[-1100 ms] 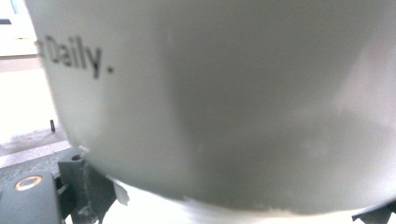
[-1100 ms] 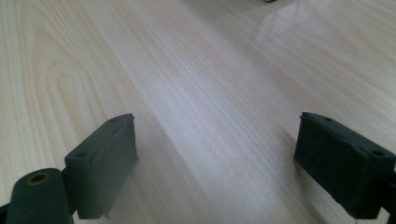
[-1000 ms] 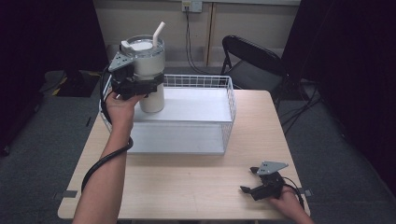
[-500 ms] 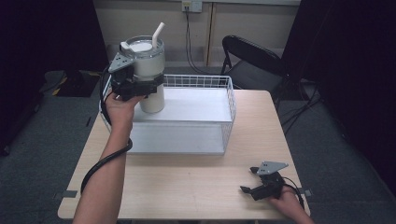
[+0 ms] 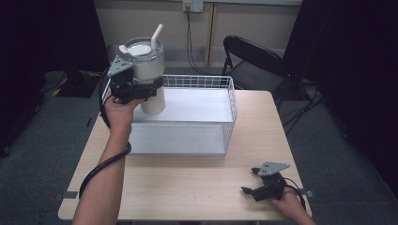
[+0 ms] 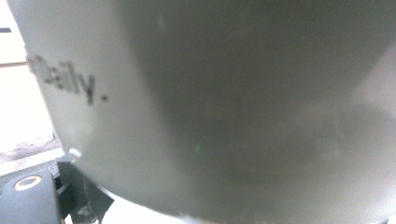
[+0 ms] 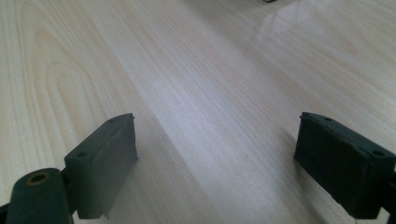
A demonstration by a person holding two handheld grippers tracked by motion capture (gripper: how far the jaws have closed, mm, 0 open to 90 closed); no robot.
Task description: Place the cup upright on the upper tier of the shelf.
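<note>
Where the bench (image 5: 187, 183) comes closest to the person, at its near right corner, the right gripper (image 5: 256, 185) lies low on the wood in the person's right hand (image 5: 288, 206), and its jaws stand wide open with nothing between them; the right gripper view shows only bare wood grain in the gap. Farther away, the left forearm (image 5: 110, 159) reaches over the left part of the bench. At its end the left gripper (image 5: 152, 86) is clamped around the side of a white tumbler (image 5: 145, 70), which has a clear lid and a white straw (image 5: 156, 35). This tumbler is held upright in the air, over the left near corner of the white wire basket (image 5: 225, 108), and its bottom is above the basket floor. From the left gripper view, the tumbler wall (image 6: 224, 112) is very close, with grey letters on it. Behind the bench a black folding chair (image 5: 253, 58) stands by the wall.
</note>
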